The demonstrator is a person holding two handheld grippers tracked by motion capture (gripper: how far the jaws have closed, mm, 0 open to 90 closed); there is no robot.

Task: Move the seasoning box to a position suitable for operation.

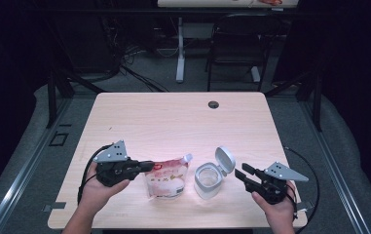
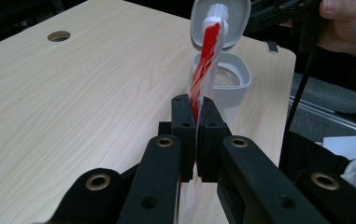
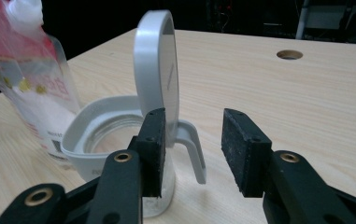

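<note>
Wooden table (image 1: 173,117) (pouch (image 1: 166,178) gripped)

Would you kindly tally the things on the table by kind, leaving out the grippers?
Refill pouches, red and white with a spout: 1
Clear jars with a grey flip lid standing open: 1
Total: 2

Wooden table (image 1: 173,117) — pouch (image 1: 166,179), open jar (image 1: 207,179)

high view overhead; gripper views close, sharing jar (image 2: 222,74)
</note>
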